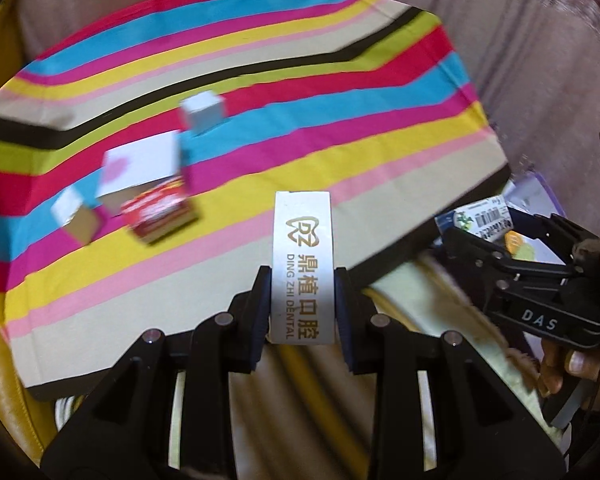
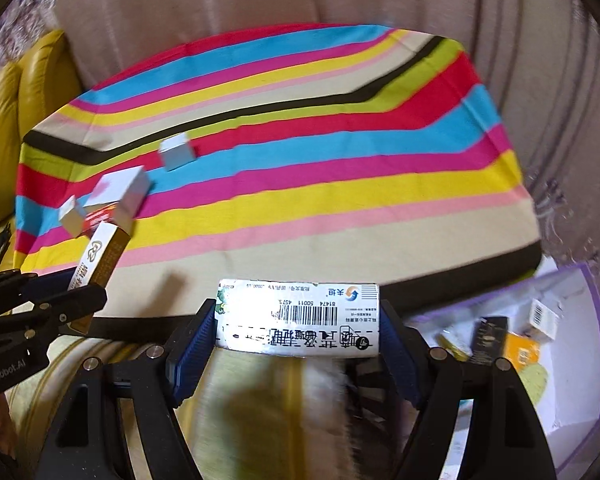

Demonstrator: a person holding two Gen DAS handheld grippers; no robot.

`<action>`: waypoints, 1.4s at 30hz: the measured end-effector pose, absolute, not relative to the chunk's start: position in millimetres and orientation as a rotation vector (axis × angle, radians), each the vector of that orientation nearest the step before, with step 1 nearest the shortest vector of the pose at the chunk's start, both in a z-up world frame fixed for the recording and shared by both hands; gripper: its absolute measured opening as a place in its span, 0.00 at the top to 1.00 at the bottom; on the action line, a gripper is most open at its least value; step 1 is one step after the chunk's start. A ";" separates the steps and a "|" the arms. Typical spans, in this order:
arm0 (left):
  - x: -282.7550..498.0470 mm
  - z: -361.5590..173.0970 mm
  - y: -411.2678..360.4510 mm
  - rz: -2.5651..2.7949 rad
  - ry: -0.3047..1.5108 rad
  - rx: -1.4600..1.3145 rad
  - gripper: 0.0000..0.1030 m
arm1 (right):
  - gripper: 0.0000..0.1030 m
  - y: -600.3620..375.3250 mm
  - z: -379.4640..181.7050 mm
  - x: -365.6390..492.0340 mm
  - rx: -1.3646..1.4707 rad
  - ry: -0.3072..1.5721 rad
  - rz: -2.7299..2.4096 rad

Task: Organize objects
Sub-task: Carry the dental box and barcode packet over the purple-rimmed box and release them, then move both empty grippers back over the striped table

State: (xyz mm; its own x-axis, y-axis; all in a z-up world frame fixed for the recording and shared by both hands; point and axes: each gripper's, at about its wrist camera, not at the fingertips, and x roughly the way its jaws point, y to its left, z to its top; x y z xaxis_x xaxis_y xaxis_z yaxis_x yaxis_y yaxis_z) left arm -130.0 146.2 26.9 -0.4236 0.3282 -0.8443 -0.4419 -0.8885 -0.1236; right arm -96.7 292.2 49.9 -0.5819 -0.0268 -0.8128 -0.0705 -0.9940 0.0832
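Two boxes held, left hand-held gripper (image 1: 303,288) clamping dental box (image 1: 302,264), right hand-held gripper (image 2: 298,334) clamping barcode box (image 2: 300,316).

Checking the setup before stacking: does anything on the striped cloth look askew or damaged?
Yes: on the striped cloth, a red printed box sits tilted against a white box with a pink heart, the group jumbled. Blur hides any damage.

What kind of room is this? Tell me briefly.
Probably a home living room: a yellow leather sofa, pinkish curtains behind, and a table under a striped cloth with small boxes on it.
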 end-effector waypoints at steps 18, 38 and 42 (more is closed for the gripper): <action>-99.1 15.1 305.6 2.000 0.245 -1.256 0.67 | 0.25 440.7 41.4 -37.0 -1.301 0.247 2.489; -76.9 8.0 364.7 1.860 0.254 -1.261 0.42 | 0.18 531.1 28.0 11.8 -1.248 0.349 2.264; -80.6 9.4 356.6 1.890 0.241 -1.256 0.42 | 0.18 515.8 29.5 5.8 -1.256 0.368 2.308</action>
